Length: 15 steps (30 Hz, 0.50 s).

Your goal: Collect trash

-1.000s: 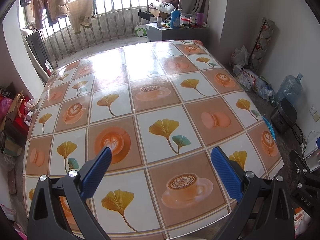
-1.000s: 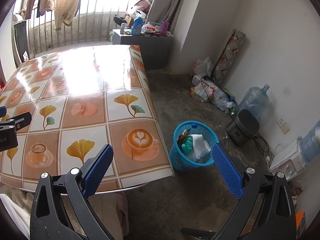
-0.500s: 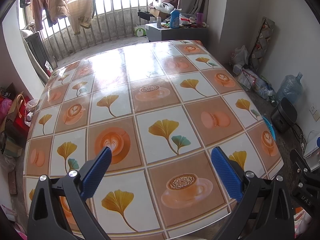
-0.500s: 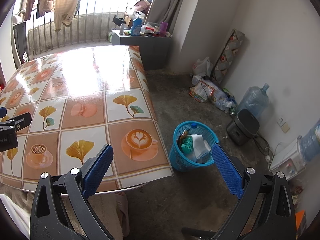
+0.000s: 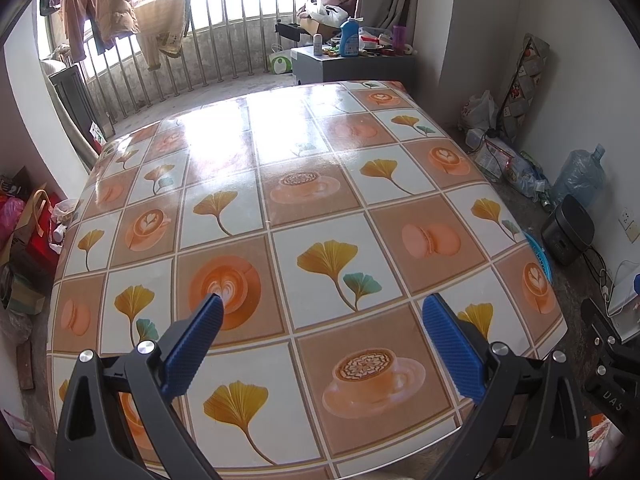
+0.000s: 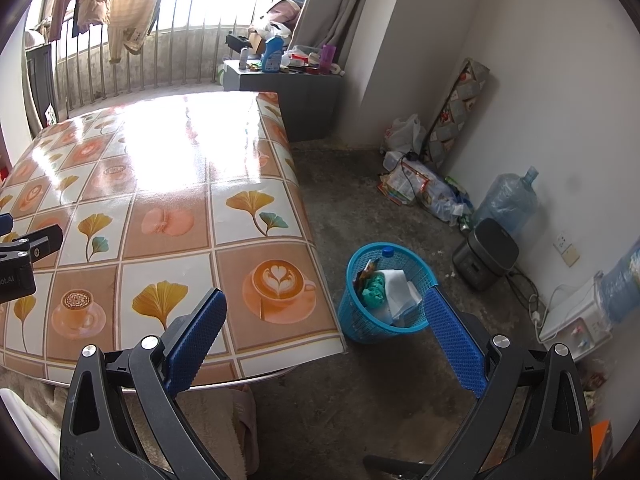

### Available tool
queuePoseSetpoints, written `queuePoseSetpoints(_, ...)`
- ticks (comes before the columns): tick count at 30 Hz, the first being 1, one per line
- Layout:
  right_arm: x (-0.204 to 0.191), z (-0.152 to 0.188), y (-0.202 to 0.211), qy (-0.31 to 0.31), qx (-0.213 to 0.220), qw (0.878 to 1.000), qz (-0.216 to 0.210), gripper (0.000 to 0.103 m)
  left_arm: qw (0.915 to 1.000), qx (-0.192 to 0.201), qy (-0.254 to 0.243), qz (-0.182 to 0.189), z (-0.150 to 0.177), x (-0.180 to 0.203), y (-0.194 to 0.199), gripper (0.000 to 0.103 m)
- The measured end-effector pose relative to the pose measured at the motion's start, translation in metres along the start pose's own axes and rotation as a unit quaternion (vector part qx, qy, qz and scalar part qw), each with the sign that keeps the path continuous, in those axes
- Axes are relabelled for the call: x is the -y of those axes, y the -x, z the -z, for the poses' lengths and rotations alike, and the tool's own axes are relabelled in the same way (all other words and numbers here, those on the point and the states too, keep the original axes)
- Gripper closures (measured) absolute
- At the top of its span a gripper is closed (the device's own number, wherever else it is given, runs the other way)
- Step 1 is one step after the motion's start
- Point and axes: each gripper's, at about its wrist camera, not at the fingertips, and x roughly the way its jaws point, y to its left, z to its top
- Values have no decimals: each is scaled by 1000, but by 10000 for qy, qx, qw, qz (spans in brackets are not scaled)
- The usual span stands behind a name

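left side floor: bags and boxes crowd the floor left of the table, too blurred to sort.
left gripper: jaws released and wide, nothing between them, hovering above the near part of the table.
table: patterned cloth of cups and leaves, glare at the far end; no trash shows on it.
right gripper: jaws spread, empty, over the table's near right corner and the floor.
basket: blue, on the floor just right of the table's near corner, holding white paper, a green wad and a bottle cap.
right wall: loose wrappers and bags near a water jug.
step: collecting looks finished for the table, both tools idle.
next move: likely reach far right for the floor litter, then carry it back to the basket.
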Motion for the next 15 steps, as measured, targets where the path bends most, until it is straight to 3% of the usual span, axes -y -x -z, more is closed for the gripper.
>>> queuePoseSetpoints(15, 2, 0, 1, -11, -4, 10000, 1, 8, 10000, -51, -9, 29, -1, -3, -2, 5)
